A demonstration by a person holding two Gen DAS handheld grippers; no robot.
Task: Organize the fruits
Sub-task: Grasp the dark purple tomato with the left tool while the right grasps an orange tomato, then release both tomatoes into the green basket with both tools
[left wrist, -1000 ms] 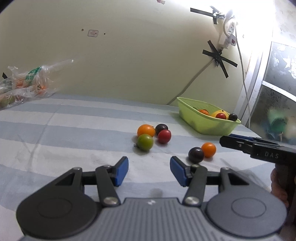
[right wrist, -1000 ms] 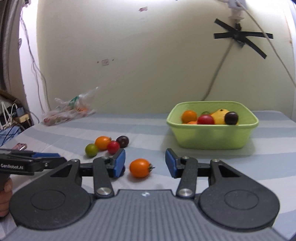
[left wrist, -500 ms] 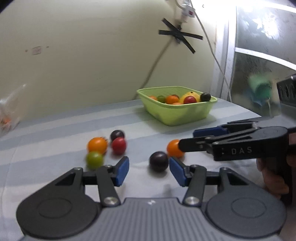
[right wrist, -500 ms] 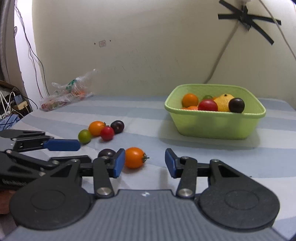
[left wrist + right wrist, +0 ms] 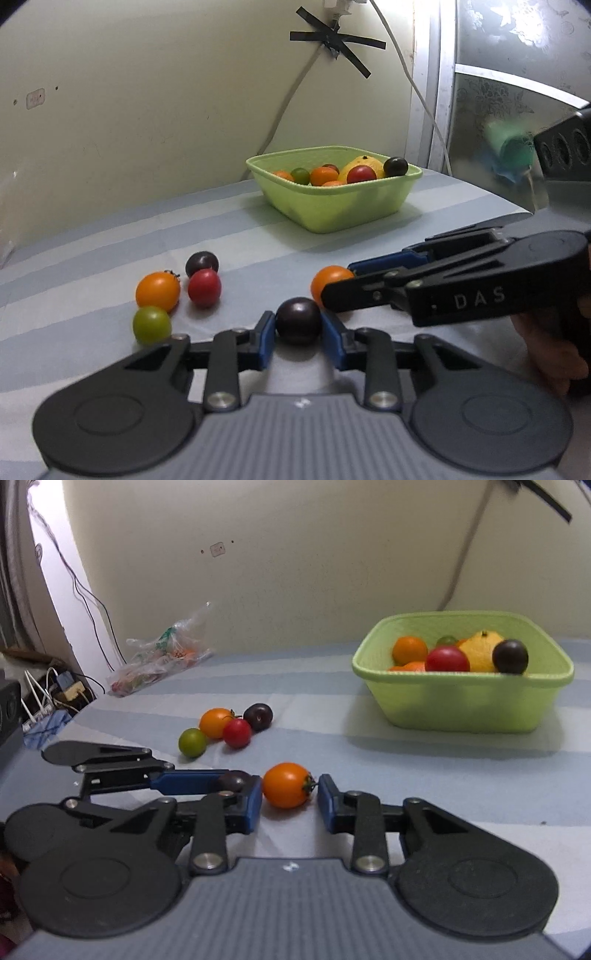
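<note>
My left gripper (image 5: 298, 332) has just closed its jaws on one dark purple tomato (image 5: 298, 320), both blue pads pressing its sides as it rests on the striped cloth (image 5: 92, 258). My right gripper (image 5: 290, 801) has been closing around one orange tomato (image 5: 286, 784): the left pad touches the fruit, while a sliver of cloth shows between the stem end and the right pad, so it is not gripped yet. The two grippers sit just beside each other, and in the right wrist view the purple tomato peeks out behind my own left pad.

Farther in on the cloth lies a cluster of four loose tomatoes: one green (image 5: 151, 324), one orange (image 5: 157, 290), one red (image 5: 204, 287) and one dark purple (image 5: 201, 261), the red touching the purple. That makes six fruits out on the cloth.

Toward the far right edge of the cloth, close to the wall, stands one light green basket (image 5: 332, 210). In it I count one dark purple tomato (image 5: 509, 656), one red (image 5: 447, 659), one green (image 5: 447, 640), one larger yellow fruit (image 5: 480, 648) and at least two orange ones; those underneath I cannot count. At the far left edge lies one crumpled clear plastic bag (image 5: 159, 661).
</note>
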